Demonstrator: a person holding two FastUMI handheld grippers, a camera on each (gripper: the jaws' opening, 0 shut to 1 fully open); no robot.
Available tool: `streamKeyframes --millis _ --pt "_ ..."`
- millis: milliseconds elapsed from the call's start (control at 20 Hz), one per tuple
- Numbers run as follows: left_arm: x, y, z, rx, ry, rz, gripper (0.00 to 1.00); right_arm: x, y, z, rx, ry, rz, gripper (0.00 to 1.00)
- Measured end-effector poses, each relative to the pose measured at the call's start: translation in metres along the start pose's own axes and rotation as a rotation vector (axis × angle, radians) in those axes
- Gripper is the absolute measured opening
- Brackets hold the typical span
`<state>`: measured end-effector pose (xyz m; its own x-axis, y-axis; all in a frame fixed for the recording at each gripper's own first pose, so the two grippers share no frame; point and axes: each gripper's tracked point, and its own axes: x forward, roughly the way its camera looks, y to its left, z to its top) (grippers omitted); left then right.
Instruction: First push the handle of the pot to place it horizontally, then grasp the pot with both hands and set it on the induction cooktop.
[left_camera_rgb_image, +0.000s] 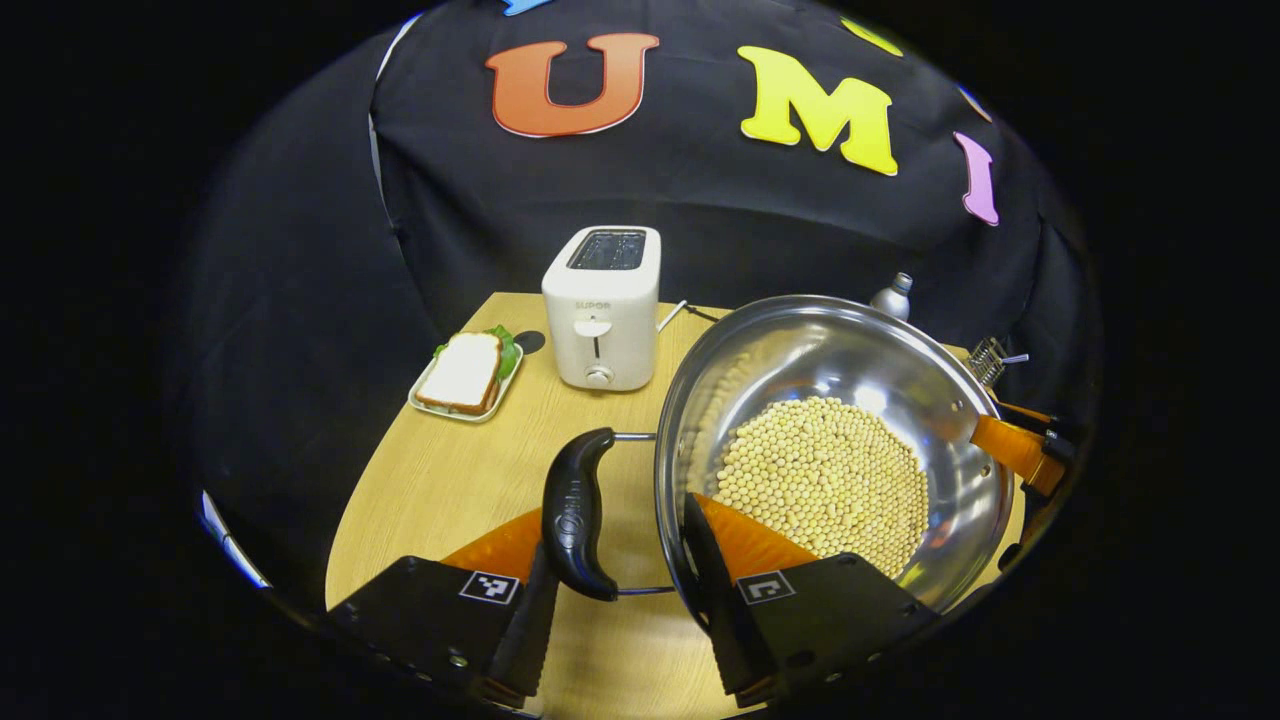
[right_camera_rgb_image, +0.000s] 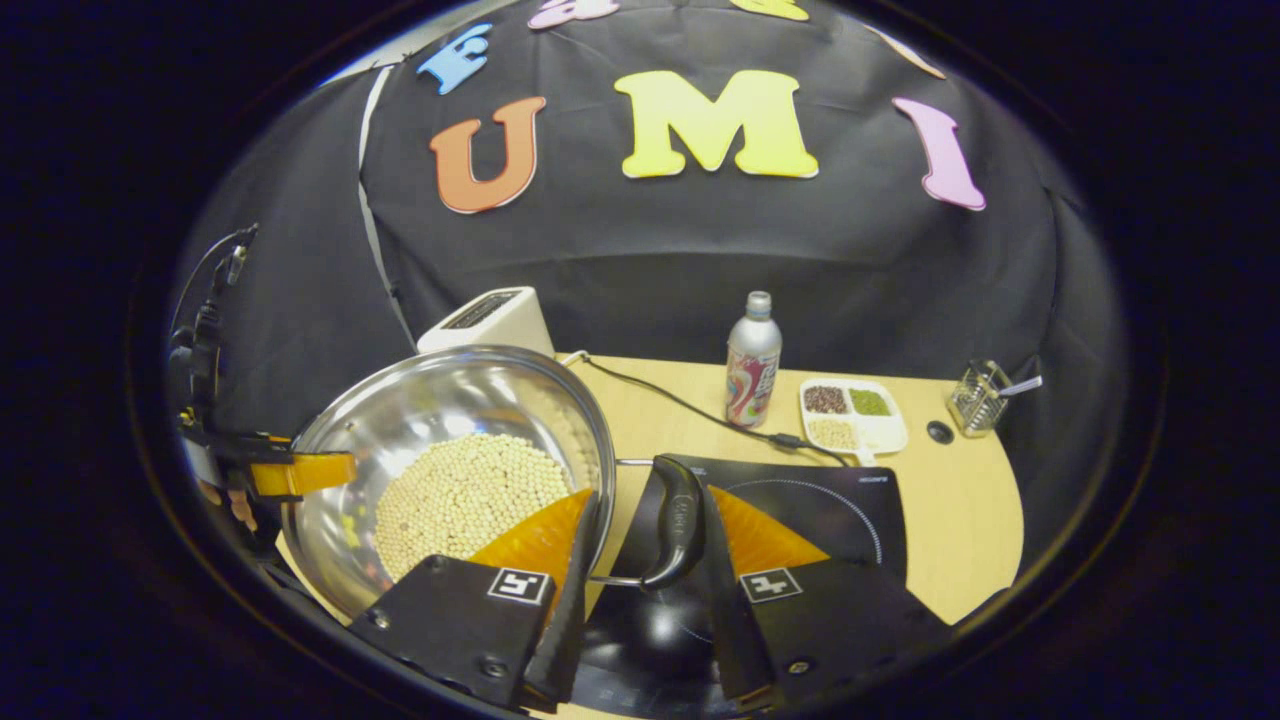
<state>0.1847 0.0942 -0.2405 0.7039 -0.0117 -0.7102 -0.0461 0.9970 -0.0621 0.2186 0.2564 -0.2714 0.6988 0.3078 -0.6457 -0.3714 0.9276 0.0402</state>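
Note:
A steel pot (left_camera_rgb_image: 850, 360) holding pale soybeans (left_camera_rgb_image: 825, 480) hangs tilted between both grippers. My left gripper (left_camera_rgb_image: 620, 530) spans the pot's black left handle (left_camera_rgb_image: 578, 515): one finger lies outside the handle, the other just inside the rim. In the right gripper view my right gripper (right_camera_rgb_image: 645, 510) clamps the pot (right_camera_rgb_image: 440, 400) the same way across the black right handle (right_camera_rgb_image: 675, 520), which hovers over the black induction cooktop (right_camera_rgb_image: 830, 510). Each gripper also appears at the far rim in the other's view, the right gripper (left_camera_rgb_image: 1020, 450) and the left gripper (right_camera_rgb_image: 290, 472).
A white toaster (left_camera_rgb_image: 600, 310) and a plate with a sandwich (left_camera_rgb_image: 465, 375) stand at the table's back left. A bottle (right_camera_rgb_image: 752, 372), a divided tray of beans (right_camera_rgb_image: 852, 412), a wire basket (right_camera_rgb_image: 978, 397) and the cooktop's cable (right_camera_rgb_image: 680, 405) lie behind the cooktop.

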Motion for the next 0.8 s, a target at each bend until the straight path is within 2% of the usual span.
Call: streamKeyframes --millis 150,350,800 --pt "-0.011 -0.024 0.015 0.013 -0.011 -0.016 0.64 -0.018 -0.022 0.014 0.001 -0.01 -0.018 0.53" --pt "-0.016 -0.062 0.03 0.043 -0.028 -0.038 0.64 -0.034 -0.059 0.023 -0.01 -0.003 -0.046 0.55" --pt "0.0 -0.156 0.035 0.084 -0.02 -0.127 0.64 -0.056 -0.156 0.019 0.047 0.004 -0.128 0.53"
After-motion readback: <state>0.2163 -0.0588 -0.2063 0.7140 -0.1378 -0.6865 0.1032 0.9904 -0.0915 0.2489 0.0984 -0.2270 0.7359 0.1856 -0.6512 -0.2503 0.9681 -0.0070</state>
